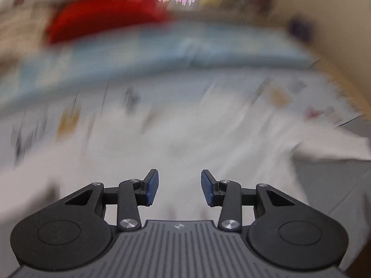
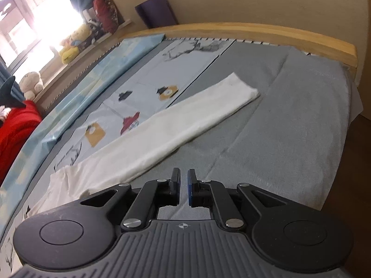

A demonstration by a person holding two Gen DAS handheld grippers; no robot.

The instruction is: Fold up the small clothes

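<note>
My right gripper (image 2: 183,186) hangs over the grey bedcover (image 2: 289,120) with its jaws nearly closed, only a thin slit between the blue pads and nothing held in them. The white garment (image 2: 176,125), folded into a long strip, lies flat just ahead and to the left of that gripper, stretching diagonally away across the bed. My left gripper (image 1: 179,185) stands partly open and empty above pale cloth (image 1: 185,127), though that view is heavily blurred, so I cannot tell what it is.

White garment (image 2: 176,125) flat on grey bedspread (image 2: 289,120)
</note>
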